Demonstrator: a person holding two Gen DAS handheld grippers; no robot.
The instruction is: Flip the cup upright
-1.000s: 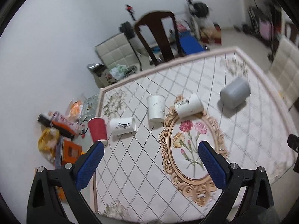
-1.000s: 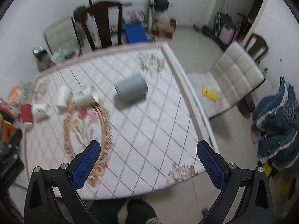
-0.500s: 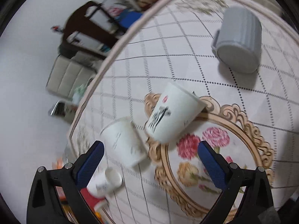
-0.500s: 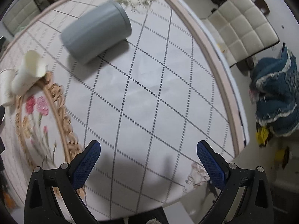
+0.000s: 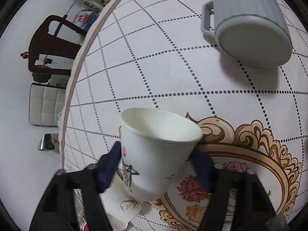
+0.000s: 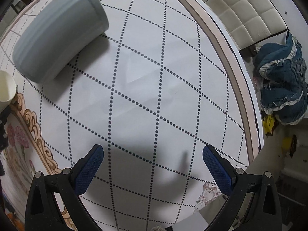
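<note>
We found the paper cup (image 5: 154, 152) clamped between the left gripper (image 5: 156, 159) pads over the table (image 5: 154, 77), axis tilted, mouth toward 12 o'clock; the right gripper (image 6: 153, 165) stood wide, empty, well apart.

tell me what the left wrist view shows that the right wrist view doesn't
Only the left wrist view shows the left gripper with its jaws shut on the paper cup, tilted with its mouth facing away, another paper cup lying beneath it, the mug's handle, and a dark wooden chair.

Only the right wrist view shows the open, empty right gripper, a blue garment and a cream chair.

Both show the grey mug on its side and the tablecloth.
</note>
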